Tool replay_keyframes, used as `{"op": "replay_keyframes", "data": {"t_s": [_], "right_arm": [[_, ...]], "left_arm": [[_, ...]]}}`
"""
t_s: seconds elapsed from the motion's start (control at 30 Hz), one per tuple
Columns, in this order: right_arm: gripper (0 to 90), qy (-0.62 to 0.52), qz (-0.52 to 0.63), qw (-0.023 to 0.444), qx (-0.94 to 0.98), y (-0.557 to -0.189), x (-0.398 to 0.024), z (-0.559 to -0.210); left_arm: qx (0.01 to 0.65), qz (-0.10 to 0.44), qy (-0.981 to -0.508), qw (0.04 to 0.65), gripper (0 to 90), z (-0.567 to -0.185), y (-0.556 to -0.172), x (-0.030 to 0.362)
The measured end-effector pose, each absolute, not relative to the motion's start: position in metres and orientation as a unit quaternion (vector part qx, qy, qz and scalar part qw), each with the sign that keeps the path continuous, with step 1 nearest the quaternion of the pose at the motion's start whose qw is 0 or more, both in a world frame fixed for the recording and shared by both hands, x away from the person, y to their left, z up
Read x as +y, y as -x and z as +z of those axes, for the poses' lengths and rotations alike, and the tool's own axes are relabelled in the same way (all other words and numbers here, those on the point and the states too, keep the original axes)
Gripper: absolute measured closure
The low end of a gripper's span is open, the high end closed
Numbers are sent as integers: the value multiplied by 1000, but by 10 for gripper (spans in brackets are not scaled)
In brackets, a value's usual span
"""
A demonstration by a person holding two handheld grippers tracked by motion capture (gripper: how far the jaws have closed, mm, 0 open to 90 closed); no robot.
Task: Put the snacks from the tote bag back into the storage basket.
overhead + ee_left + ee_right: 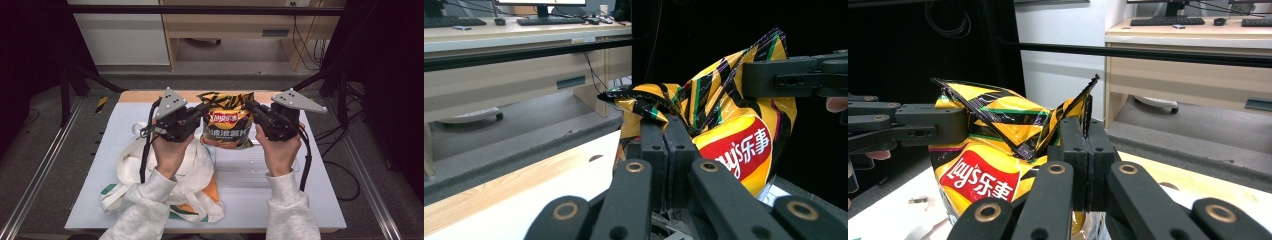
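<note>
Two grippers, left (200,114) and right (251,107), each clamp a top corner of the chip bag (227,125), held upright between them above the table (320,200), over a clear tray (240,170).

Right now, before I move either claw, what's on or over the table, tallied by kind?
Chip bags: 1, the yellow chip bag, held up between both claws
Cloth tote bags: 1, the white tote bag, lying flat
Clear plastic containers: 1, the clear container, below the chip bag
Total: 3
</note>
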State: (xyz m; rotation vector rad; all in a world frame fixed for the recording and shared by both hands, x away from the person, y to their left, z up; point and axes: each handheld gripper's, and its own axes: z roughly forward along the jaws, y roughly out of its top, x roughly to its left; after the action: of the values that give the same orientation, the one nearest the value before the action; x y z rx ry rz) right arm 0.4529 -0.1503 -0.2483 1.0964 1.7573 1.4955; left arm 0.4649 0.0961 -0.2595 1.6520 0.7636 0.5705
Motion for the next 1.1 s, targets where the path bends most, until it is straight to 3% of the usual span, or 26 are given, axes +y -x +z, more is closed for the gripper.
{"op": "replay_keyframes", "data": {"t_s": [1.1], "right_arm": [[900, -446, 534, 291, 656, -459, -196, -282]], "left_arm": [[317, 215, -732, 563, 890, -298, -483, 48]]}}
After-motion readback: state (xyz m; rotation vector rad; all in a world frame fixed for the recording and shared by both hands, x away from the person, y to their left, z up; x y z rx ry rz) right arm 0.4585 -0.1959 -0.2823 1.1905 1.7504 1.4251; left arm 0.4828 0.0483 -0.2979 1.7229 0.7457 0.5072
